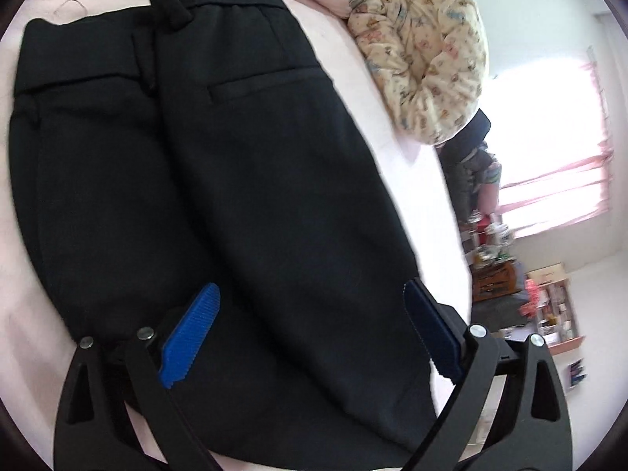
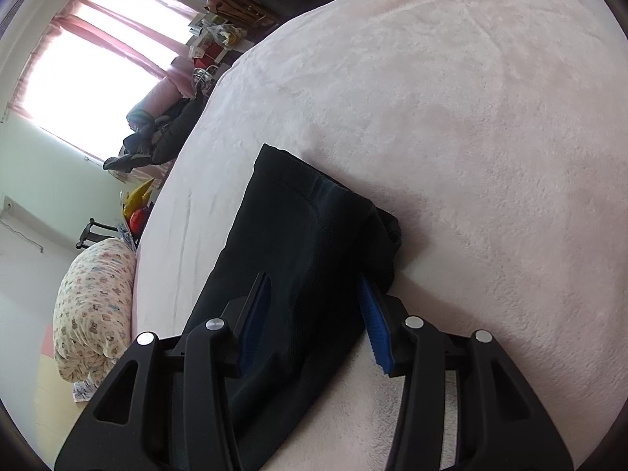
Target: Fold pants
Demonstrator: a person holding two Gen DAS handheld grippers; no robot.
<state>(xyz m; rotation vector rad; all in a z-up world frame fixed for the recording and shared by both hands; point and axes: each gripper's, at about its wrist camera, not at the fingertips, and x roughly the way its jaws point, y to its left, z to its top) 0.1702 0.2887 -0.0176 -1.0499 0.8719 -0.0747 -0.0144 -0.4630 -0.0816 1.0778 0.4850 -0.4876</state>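
Black pants (image 1: 219, 180) lie flat on the pink bed (image 1: 23, 235), waistband at the top and a back pocket showing. My left gripper (image 1: 310, 314) hovers over the lower part of them. Its jaws are spread wide and its blue pads (image 1: 192, 329) grip nothing. In the right wrist view a black pant leg (image 2: 306, 227) runs slantwise under my right gripper (image 2: 316, 310), its hem pointing away across the bed (image 2: 471, 117). The right jaws stand partly apart, straddling the leg. The cloth is bunched beside the right pad (image 2: 376, 325), and no pinch shows.
A rolled cream printed quilt (image 1: 428, 47) lies at the bed's far edge, also in the right wrist view as the quilt (image 2: 94, 306). Beyond the bed are a bright window with pink curtains (image 2: 90, 51), piled clothes (image 2: 157, 137) and cluttered shelves (image 1: 549, 306).
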